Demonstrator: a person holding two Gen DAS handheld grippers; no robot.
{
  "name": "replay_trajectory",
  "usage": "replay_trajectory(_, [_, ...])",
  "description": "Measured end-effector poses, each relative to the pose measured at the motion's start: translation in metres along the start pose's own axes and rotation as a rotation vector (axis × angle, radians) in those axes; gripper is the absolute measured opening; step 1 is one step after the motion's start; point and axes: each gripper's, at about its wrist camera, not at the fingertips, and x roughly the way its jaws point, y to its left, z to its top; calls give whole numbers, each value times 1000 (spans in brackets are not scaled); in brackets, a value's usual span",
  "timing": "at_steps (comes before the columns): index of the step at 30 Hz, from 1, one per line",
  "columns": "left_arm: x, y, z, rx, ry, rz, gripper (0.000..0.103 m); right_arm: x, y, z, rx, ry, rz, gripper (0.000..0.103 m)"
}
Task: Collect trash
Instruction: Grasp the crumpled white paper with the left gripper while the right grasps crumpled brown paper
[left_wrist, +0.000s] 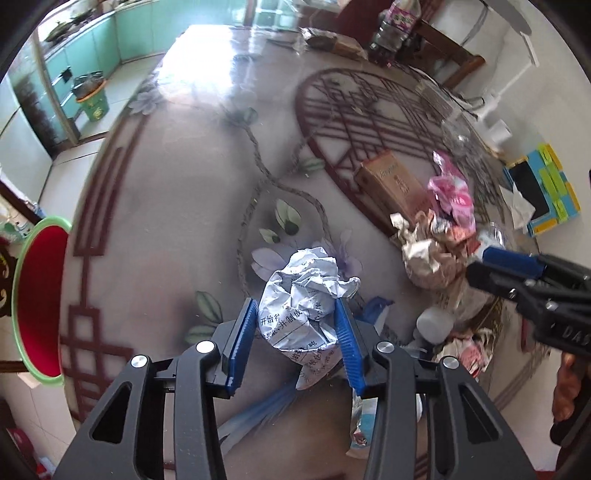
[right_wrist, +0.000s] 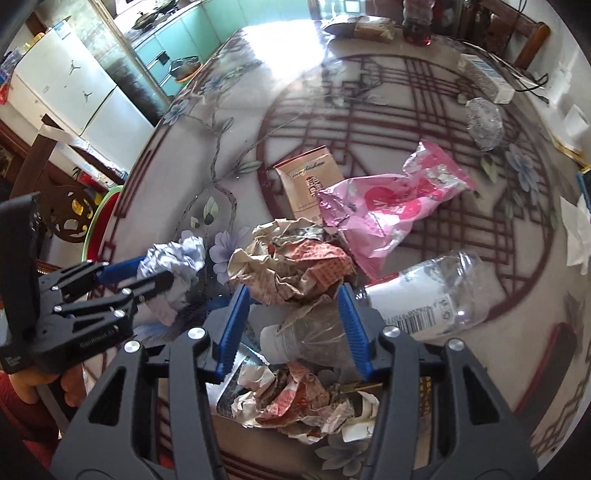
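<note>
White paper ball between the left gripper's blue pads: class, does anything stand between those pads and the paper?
Nothing visible does. The crumpled white paper ball sits directly between the left gripper pads, which flank it on both sides. The brown paper wad lies apart, off to its right.

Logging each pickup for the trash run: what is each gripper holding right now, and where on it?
The left gripper clamps the crumpled white printed paper across its lower sides. The right gripper straddles a crumpled brown wrapper; an actual grip cannot be told.
</note>
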Motion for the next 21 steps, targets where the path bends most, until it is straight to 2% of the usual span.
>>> replay_trajectory(3, [-11, 3, 6, -45, -28, 23, 41, 8, -3, 5, -11, 24, 38, 49])
replay_trajectory(5, [-17, 5, 8, -72, -37, 33, 41, 14, -2, 8, -27, 39, 34, 49])
replay_trajectory(8, [-22, 6, 11, -96, -47, 48, 41, 24, -5, 12, -36, 65, 45, 56])
replay_trajectory(11, [-26, 4, 14, -110, -55, 57, 42, 37, -7, 13, -34, 97, 52, 56])
replay_trajectory(12, [-27, 3, 15, -111, -58, 59, 42, 39, -7, 13, -31, 93, 60, 55])
replay_trajectory(14, [-29, 1, 16, -110, -64, 64, 42, 40, -9, 12, -23, 89, 88, 32])
replay_trajectory(21, [-38, -1, 21, -110, -81, 70, 42, 20, -13, 14, 12, 20, 131, 29])
